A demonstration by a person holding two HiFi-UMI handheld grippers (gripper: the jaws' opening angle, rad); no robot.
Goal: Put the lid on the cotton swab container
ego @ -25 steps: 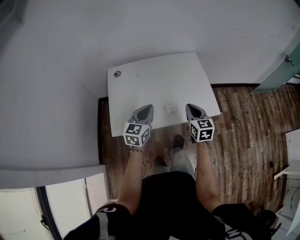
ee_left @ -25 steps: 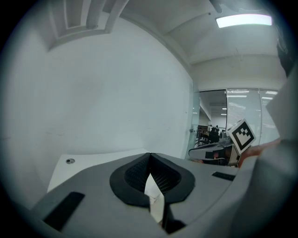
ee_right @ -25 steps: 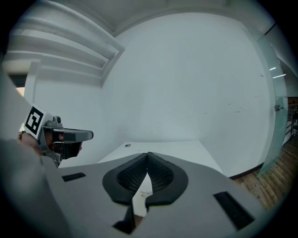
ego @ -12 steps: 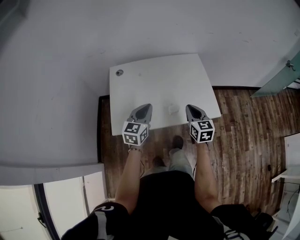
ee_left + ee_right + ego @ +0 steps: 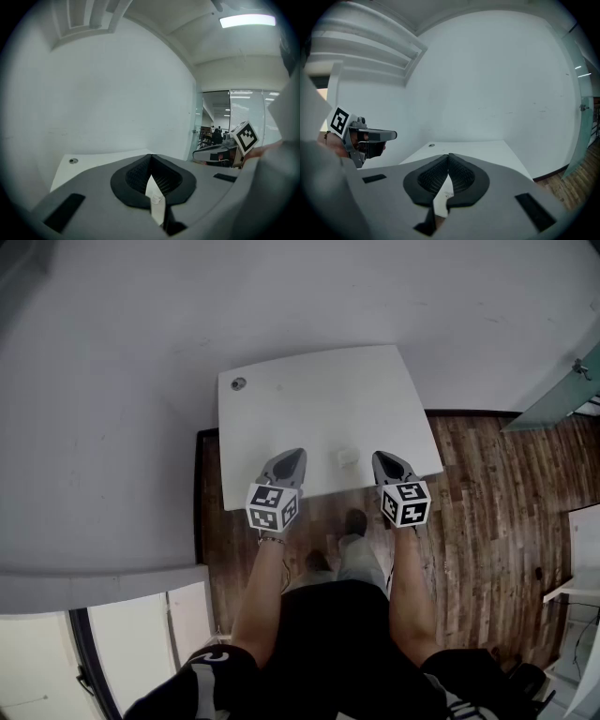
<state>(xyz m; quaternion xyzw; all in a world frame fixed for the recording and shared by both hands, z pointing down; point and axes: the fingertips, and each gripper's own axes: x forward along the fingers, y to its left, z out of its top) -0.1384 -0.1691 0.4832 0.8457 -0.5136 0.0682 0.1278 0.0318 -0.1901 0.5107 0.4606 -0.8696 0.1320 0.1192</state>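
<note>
Whitish plastic, small and pale against the tabletop: cotton swab container [image 5: 346, 457], standing on the white table [image 5: 309, 399] close to its 6 o'clock edge, a little toward 3 o'clock of the middle. Too small in the head view for telling lid from body. Touched by nothing.

Flanked by the two hand-held tools, both apart from it: left gripper [image 5: 292, 459] at its 9 o'clock, right gripper [image 5: 382, 459] at its 3 o'clock, each over the table's near edge and pointing toward 12 o'clock. Left jaws pressed together, ribbed black pads meeting along one seam, nothing clamped between them. Right jaws the same: closed tip to tip, empty. From the left gripper view, right gripper off at 3 o'clock with its black-and-white cube [image 5: 246, 136] turned up; from the right gripper view, left gripper at 9 o'clock, held level.

Farther out on the table, a round grey grommet [image 5: 238, 383] near the 10 o'clock corner, well apart from the container. Plain white wall [image 5: 141, 352] from 9 through 12 o'clock. Dark wood floor [image 5: 487, 512] from 3 to 6 o'clock, also in a strip along the table's 9 o'clock side. At 6 o'clock, bare forearms [image 5: 265, 596] running down to black clothing [image 5: 347, 643], with two dark shoes [image 5: 356, 521] on the floor just below the table's near edge. Pane of greenish glass [image 5: 562, 390] at 3 o'clock, well apart from the table.
</note>
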